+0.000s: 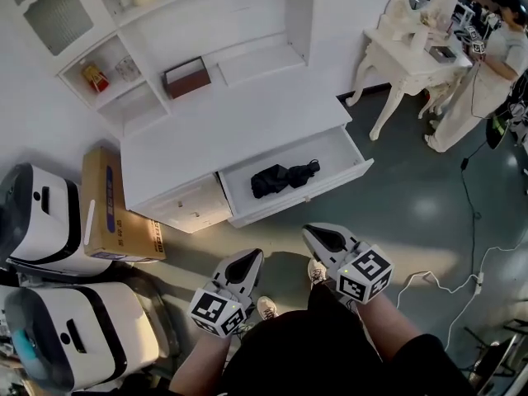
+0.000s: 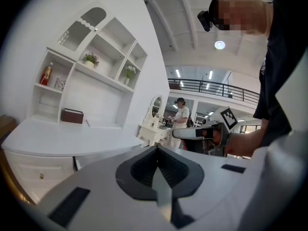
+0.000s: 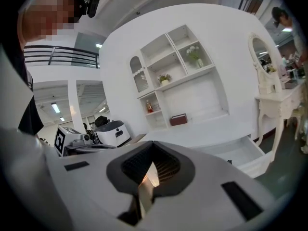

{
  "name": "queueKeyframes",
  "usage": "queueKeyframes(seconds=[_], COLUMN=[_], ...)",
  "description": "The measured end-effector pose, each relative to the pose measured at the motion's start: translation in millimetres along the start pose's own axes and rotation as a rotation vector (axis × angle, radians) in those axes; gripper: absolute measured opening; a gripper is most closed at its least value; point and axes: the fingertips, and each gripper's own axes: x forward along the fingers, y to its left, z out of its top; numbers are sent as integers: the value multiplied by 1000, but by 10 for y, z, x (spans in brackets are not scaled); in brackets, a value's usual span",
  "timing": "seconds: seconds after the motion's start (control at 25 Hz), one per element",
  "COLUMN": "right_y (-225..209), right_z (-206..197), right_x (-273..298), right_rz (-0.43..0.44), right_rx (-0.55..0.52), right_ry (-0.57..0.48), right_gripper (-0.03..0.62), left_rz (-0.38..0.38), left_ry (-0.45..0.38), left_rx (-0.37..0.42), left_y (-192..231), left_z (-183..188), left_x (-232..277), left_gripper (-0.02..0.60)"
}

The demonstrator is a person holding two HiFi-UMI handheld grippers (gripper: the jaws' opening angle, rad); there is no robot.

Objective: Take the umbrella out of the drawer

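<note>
Head view, looking steeply down: a folded black umbrella (image 1: pixel 283 178) lies on the floor of an open drawer (image 1: pixel 330 151) in a white cabinet, roughly midway along it. The drawer juts out towards the person, so the umbrella is probably easy to reach from above. The left gripper (image 1: pixel 247 260) and right gripper (image 1: pixel 318 237) are held low in front of the person, well apart from the drawer. Each has its jaws pressed together with nothing between them, so they would need to spread before any grasp. Only bare floor lies between them and the drawer. A brown box (image 1: pixel 186 77) sits at the back of the bench (image 1: pixel 231 130). A cardboard box (image 1: pixel 111 209) and white machines (image 1: pixel 49 221) stand off to the left, and a dressing table (image 1: pixel 408 56) with another person (image 1: pixel 487 73) off to the right, none in the way
</note>
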Motion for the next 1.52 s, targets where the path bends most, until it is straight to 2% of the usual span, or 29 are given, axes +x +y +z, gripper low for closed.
queueKeyframes(seconds=[0.52, 1.0, 1.28, 1.52], right_y=[-916, -1394, -1539, -1666], right_z=[39, -28, -25, -67], right_x=[157, 300, 398, 517], right_rz=[111, 246, 278, 269], right_rx=[-38, -114, -132, -131], right_ry=[90, 183, 203, 224], right_gripper=[2, 3, 3, 3], left_rz=[131, 293, 340, 342], left_ry=[9, -22, -21, -5], left_rx=[-25, -60, -58, -59], left_y=[28, -84, -55, 41], left_z=[-23, -31, 25, 25], left_x=[773, 1098, 1177, 1256], left_gripper=[5, 5, 5, 5])
